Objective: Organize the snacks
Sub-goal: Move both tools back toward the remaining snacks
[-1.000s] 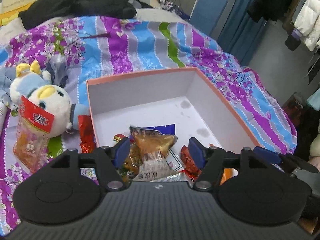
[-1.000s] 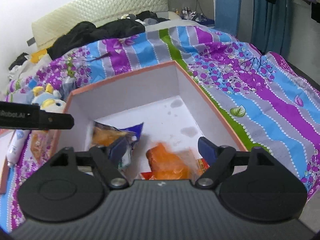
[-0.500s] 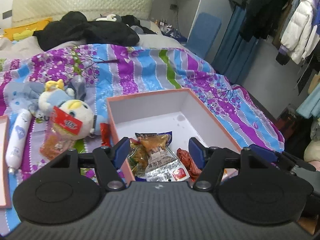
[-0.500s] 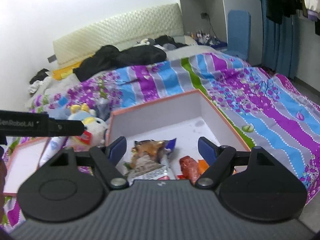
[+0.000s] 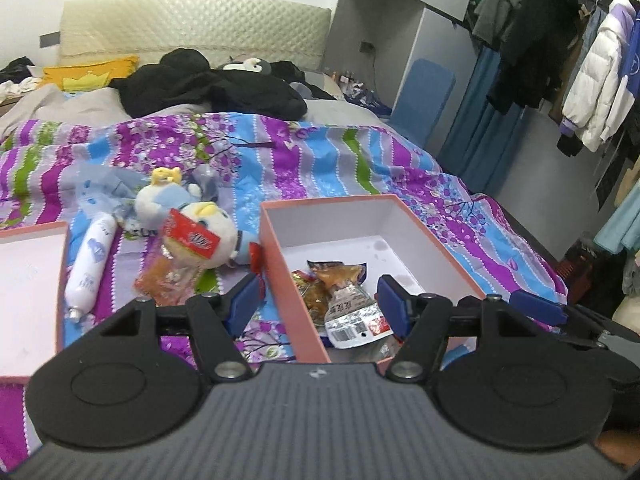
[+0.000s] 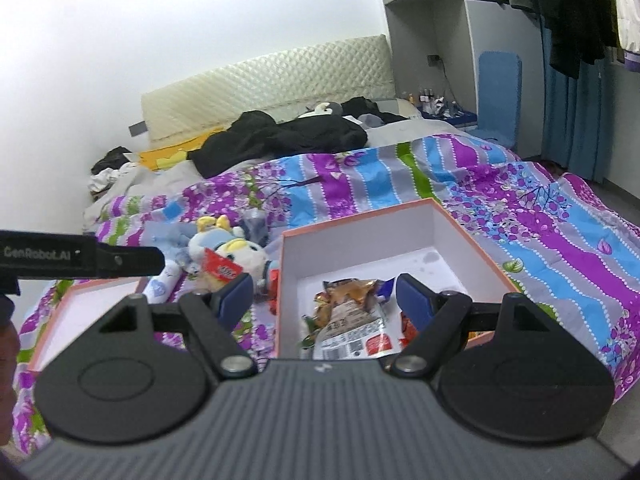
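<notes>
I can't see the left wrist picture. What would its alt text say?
The open left gripper hovers over an orange box holding snack packets on a striped bedspread. To the left lie a red-topped snack bag, a plush toy, a white tube and the box lid.

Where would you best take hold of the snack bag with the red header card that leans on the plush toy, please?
Grip the snack bag at its red header card, coming from above with the left gripper, whose fingers are open. The card is flat, stiff and tilted up against the plush toy, so it offers two faces; the clear pouch below looks soft and lies on the bedspread.
</notes>
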Demonstrator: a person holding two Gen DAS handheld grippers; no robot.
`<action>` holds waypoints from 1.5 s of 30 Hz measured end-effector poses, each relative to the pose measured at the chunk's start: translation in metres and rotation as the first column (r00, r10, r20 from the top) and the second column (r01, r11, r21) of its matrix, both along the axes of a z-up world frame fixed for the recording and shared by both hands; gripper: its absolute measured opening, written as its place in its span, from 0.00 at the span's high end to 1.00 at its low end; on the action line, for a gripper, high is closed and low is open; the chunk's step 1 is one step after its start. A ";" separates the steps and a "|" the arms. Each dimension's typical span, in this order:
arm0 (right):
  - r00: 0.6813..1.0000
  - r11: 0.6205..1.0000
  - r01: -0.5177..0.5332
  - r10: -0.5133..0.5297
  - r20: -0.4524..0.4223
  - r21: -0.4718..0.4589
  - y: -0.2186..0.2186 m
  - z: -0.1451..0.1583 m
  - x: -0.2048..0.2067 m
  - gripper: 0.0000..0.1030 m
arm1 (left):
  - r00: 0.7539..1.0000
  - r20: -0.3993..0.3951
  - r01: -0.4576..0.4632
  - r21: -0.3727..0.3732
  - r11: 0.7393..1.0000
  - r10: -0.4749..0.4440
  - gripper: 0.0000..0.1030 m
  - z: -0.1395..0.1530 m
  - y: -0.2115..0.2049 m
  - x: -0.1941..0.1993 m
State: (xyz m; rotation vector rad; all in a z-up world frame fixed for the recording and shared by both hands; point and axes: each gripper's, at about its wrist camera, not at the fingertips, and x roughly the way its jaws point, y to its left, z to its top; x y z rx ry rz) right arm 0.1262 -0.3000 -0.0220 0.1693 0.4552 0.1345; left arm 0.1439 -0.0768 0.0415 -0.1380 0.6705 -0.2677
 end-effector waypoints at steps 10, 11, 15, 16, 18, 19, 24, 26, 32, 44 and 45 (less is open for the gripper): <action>0.999 0.998 -0.054 0.054 -0.002 -0.024 0.028 -0.010 -0.033 0.22 | 0.999 0.012 -0.049 0.022 0.999 0.048 0.31 -0.010 0.030 -0.053; 0.998 0.998 -0.059 0.059 -0.002 -0.024 0.031 -0.012 -0.037 0.22 | 0.998 0.015 -0.056 0.021 0.998 0.055 0.31 -0.011 0.034 -0.060; 0.999 0.999 -0.035 0.035 0.008 -0.026 0.044 -0.023 -0.050 0.22 | 0.997 0.026 -0.074 0.044 0.996 0.073 0.31 -0.023 0.047 -0.081; 0.999 0.999 -0.036 0.036 0.009 -0.032 0.047 -0.025 -0.052 0.22 | 0.996 0.020 -0.085 0.051 0.995 0.084 0.31 -0.028 0.050 -0.085; 0.998 0.998 -0.059 0.059 0.000 -0.034 0.053 -0.032 -0.055 0.22 | 0.995 0.010 -0.098 0.059 0.993 0.097 0.31 -0.037 0.056 -0.090; 0.997 0.997 -0.075 0.074 -0.007 -0.036 0.057 -0.035 -0.056 0.22 | 0.994 0.005 -0.109 0.063 0.992 0.108 0.31 -0.042 0.058 -0.093; 0.992 0.992 -0.121 0.120 -0.026 -0.048 0.070 -0.046 -0.054 0.22 | 0.986 -0.043 -0.162 0.035 0.986 0.164 0.31 -0.063 0.072 -0.096; 0.992 0.991 -0.124 0.122 -0.026 -0.051 0.072 -0.048 -0.052 0.22 | 0.984 -0.052 -0.170 0.033 0.985 0.171 0.31 -0.068 0.076 -0.094; 0.993 0.993 -0.110 0.108 -0.038 -0.052 0.074 -0.054 -0.039 0.22 | 0.982 -0.074 -0.173 0.034 0.984 0.175 0.31 -0.076 0.083 -0.074; 0.989 0.979 -0.146 0.141 -0.049 -0.142 0.106 -0.066 0.024 0.23 | 0.961 -0.155 -0.232 -0.009 0.973 0.228 0.31 -0.109 0.120 -0.008; 0.988 0.976 -0.151 0.144 -0.052 -0.156 0.111 -0.068 0.031 0.23 | 0.960 -0.158 -0.236 -0.009 0.972 0.232 0.31 -0.112 0.123 -0.001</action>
